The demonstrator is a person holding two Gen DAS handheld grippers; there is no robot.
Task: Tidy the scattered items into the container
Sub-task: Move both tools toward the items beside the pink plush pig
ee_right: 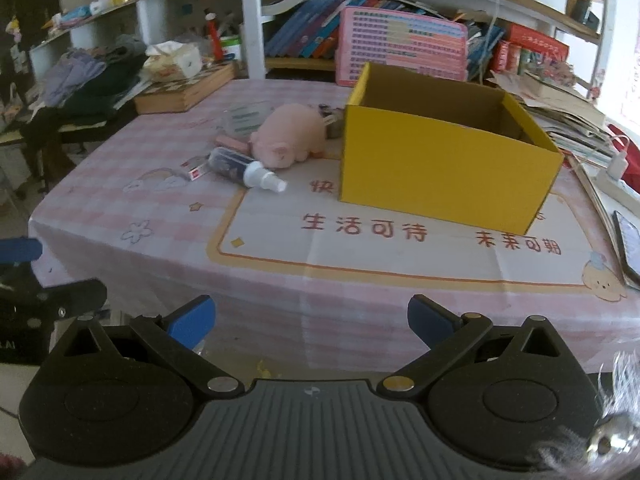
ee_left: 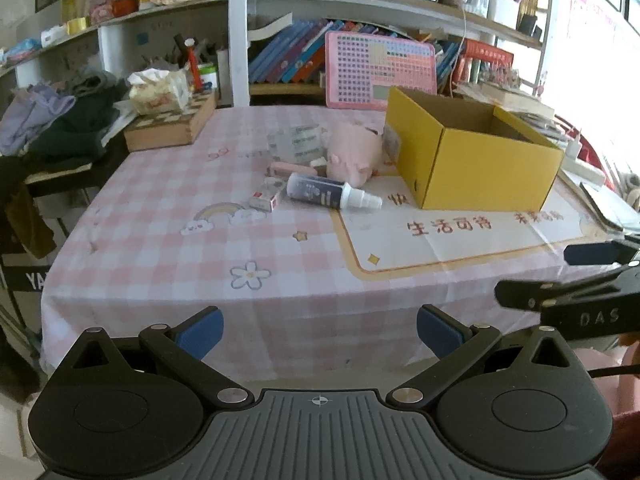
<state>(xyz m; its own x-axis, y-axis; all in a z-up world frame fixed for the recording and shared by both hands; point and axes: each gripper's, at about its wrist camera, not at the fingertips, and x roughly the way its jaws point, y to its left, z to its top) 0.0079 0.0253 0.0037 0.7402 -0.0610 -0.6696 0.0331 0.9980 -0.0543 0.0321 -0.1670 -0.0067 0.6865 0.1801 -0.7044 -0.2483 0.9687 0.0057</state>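
An open yellow cardboard box stands on the table, to the right of a small heap. The heap holds a pink plush pig, a dark spray bottle with a white cap lying on its side, a small red-and-white carton, a pink flat case and clear packets. My left gripper and right gripper both hover open before the table's front edge, nothing between their blue pads.
A pink checked cloth covers the table. A wooden box with a tissue pack sits back left beside a pile of clothes. Bookshelves and a pink board stand behind. A phone and power strip lie at the right edge.
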